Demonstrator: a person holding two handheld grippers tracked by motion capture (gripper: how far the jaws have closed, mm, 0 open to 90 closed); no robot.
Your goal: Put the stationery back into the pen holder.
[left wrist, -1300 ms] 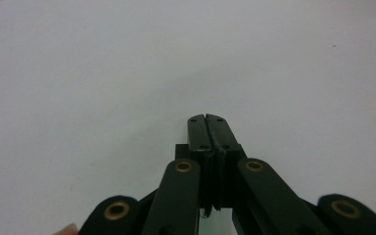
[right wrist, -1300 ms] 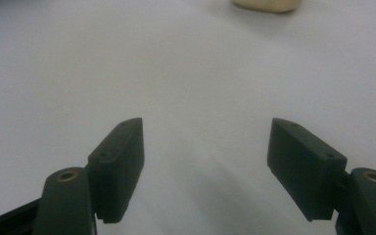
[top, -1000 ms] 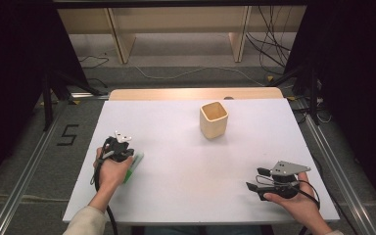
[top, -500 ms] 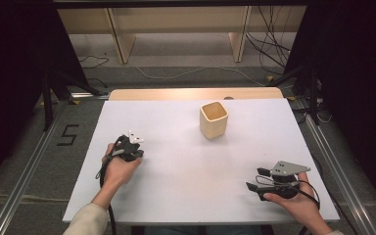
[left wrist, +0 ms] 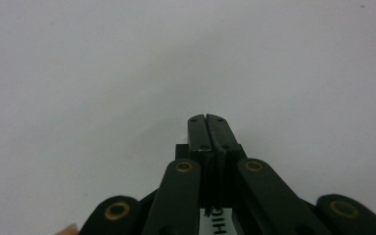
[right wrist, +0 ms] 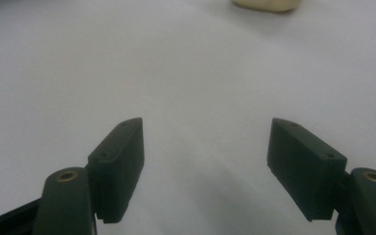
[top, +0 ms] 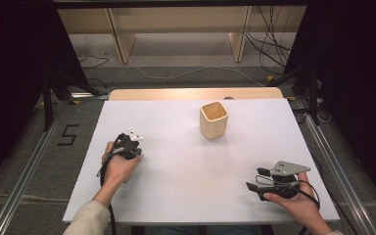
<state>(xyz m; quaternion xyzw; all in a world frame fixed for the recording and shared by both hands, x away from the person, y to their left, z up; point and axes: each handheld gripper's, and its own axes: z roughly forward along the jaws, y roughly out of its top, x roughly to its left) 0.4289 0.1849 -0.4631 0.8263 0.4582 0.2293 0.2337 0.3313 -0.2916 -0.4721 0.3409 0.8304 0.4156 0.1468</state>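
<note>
The cream square cup stands upright and open-mouthed on the white table, toward its far side and a little right of the middle, and I place everything else from it. My left gripper sits well apart from the cup, to its left and nearer to me, wrapped in my left hand, which rests on the tabletop. In the left gripper view its two black jaws are pressed flat against each other, clenched, with nothing showing between them and bare white table ahead of them; the cup does not come into their line. My right gripper lies on the near side of the cup and off to its right, also well apart, low over the table close to the front edge, with my right hand behind it. Its jaws stand wide and released, with plain tabletop between the pads. In the right gripper view the bottom of the cup shows at the top edge, far ahead of the open jaws and slightly to the right of the gap. Neither gripper touches the cup.
</note>
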